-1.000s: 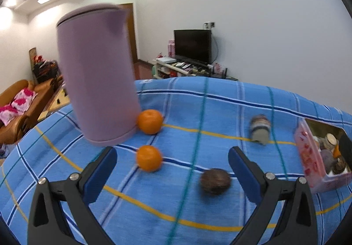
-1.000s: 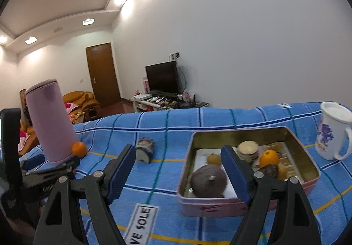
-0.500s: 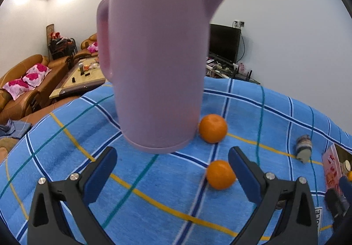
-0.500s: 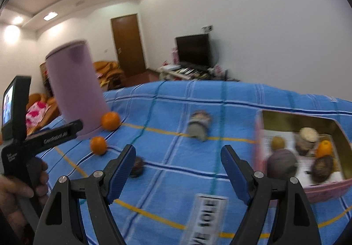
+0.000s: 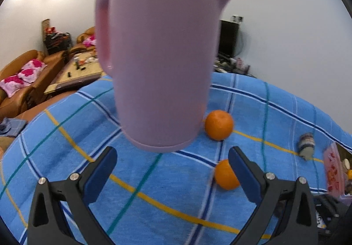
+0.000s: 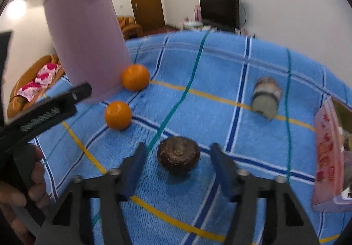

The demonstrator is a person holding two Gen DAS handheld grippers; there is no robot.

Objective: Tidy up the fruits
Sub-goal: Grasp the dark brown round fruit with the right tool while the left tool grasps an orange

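The right tool (image 6: 177,164) is closing around a dark brown round fruit (image 6: 178,158) that is sitting on the surface between its blue pads, and there is daylight showing on both sides, so nothing is gripped yet. That fruit is looking firm and hard-skinned, fairly light, with a domed top and a flat underside, so it should be taking a squeeze across its widest middle without bruising, though a round shape like this could be rolling out if the pads are landing too high. Two oranges are waiting further back: one (image 6: 135,77) is touching the base of a tall lilac jug (image 6: 85,33), the other (image 6: 118,115) is lying a little apart from it on the cloth; those are softer-skinned and will be wanting a gentler pinch across the middle. The left tool (image 5: 171,164) is hanging wide open and empty just in front of the jug, with the nearer orange just beside its right finger. A small jar (image 6: 266,97) is lying on its side toward the right, and a pink tin (image 6: 327,157) with fruit already in it is poking in at the right edge, probably where all this is going. The surface is covered with a blue checked cloth (image 6: 220,73), soft and slightly rumpled. Behind it, the room is showing a television, a wooden door, orange sofas with pink cushions and a cluttered low table.
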